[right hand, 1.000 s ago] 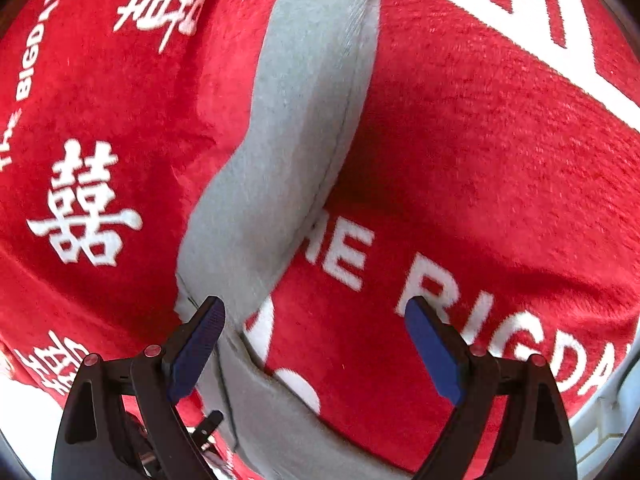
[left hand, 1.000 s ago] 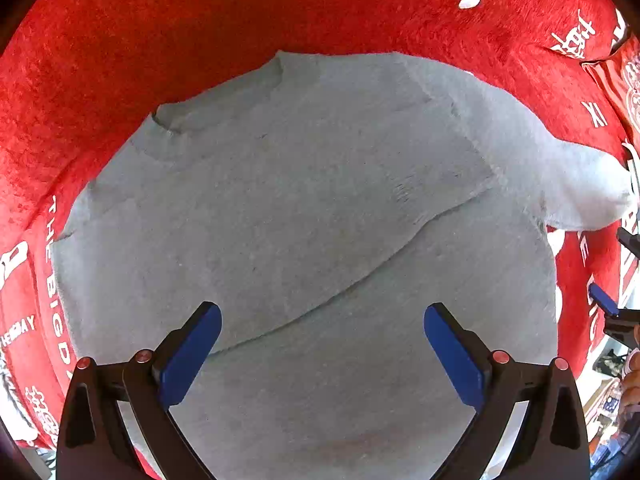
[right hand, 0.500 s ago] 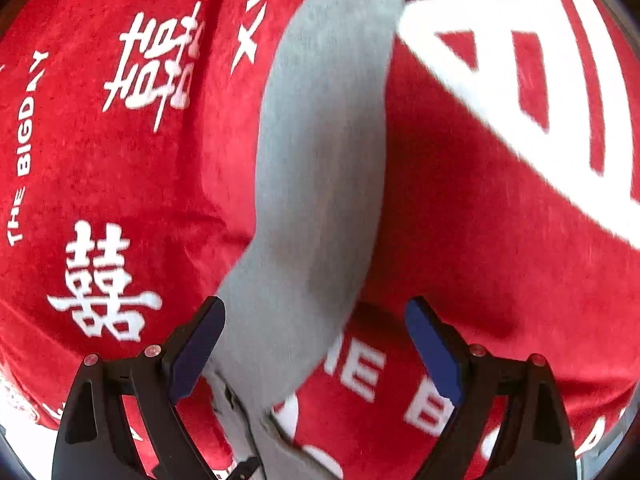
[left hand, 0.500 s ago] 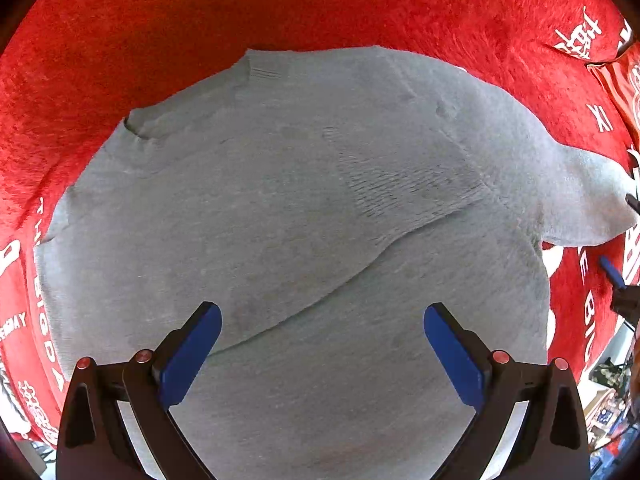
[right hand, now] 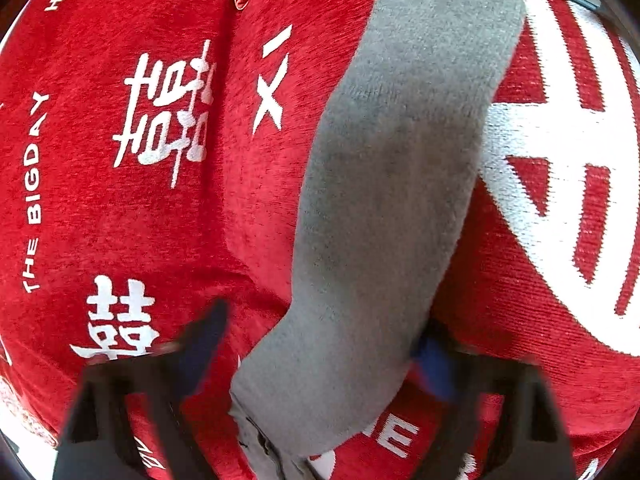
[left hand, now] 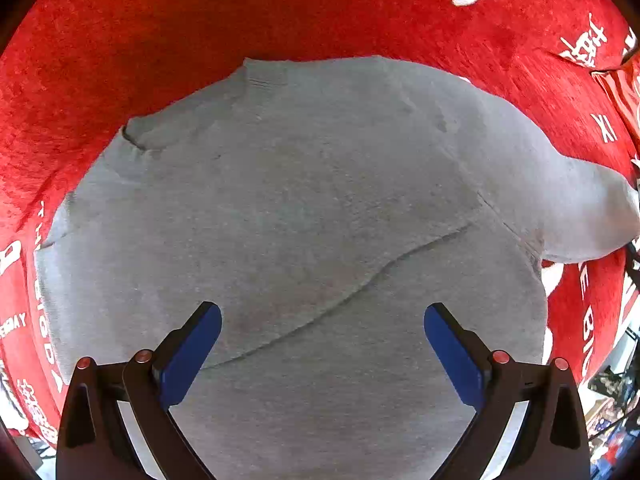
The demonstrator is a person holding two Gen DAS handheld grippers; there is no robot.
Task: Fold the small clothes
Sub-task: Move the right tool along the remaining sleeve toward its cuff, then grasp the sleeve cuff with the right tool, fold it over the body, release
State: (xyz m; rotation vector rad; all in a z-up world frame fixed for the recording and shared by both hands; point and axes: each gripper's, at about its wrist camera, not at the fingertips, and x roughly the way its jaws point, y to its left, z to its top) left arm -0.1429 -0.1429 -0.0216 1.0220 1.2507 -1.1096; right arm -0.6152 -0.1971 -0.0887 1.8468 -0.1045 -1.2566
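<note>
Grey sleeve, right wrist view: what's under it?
The red cloth with white print lies under the sleeve, showing on both sides. Any print directly beneath is covered. The right gripper, blurred, straddles its near end.

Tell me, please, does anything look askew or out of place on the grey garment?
One sleeve still sticks out sideways over the red cloth, unfolded. A diagonal crease crosses the grey garment. Nothing looks torn or spilled.

Under me a red plush cloth (left hand: 120, 60) with white lettering; my grey sweater (left hand: 300, 220) lies flat mid-frame, its sleeve (right hand: 392, 184) running to the upper right.
</note>
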